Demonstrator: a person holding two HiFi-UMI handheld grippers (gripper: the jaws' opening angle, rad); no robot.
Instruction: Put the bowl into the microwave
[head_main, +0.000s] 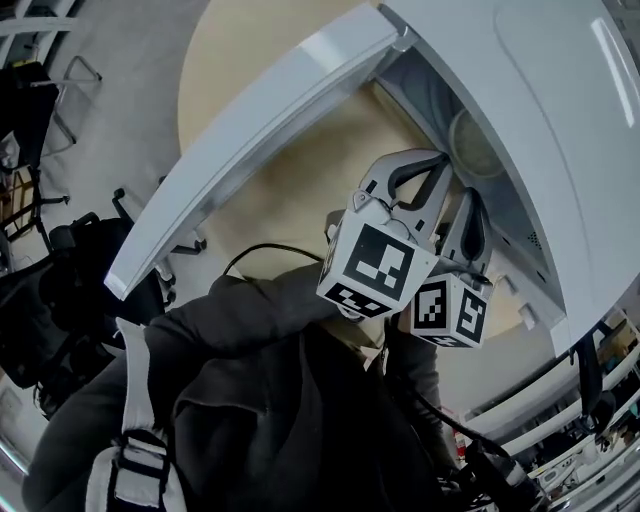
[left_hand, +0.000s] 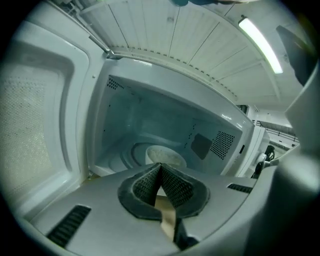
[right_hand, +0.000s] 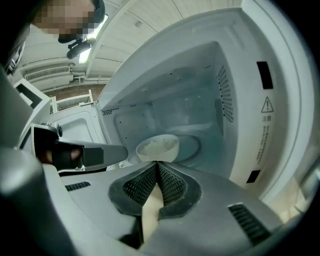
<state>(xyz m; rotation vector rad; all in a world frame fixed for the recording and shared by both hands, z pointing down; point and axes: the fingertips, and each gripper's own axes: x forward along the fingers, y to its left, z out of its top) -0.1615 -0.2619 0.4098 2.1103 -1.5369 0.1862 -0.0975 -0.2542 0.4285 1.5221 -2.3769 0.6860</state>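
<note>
A white microwave (head_main: 560, 120) stands on a round wooden table with its door (head_main: 250, 130) swung wide open. An off-white bowl (head_main: 475, 145) sits inside on the turntable. It also shows ahead of the jaws in the left gripper view, bowl (left_hand: 165, 155), and in the right gripper view, bowl (right_hand: 157, 147). Both grippers hover side by side just outside the opening, apart from the bowl. My left gripper (head_main: 443, 160) is shut with nothing between its pads, left gripper (left_hand: 160, 166). My right gripper (head_main: 472, 197) is shut and empty too, right gripper (right_hand: 157, 165).
The open door (left_hand: 35, 115) stands close on the left of the left gripper. The microwave's front frame with a warning label (right_hand: 266, 105) is at the right. The wooden table (head_main: 230, 60) extends behind the door. Chairs (head_main: 40, 110) stand on the floor at far left.
</note>
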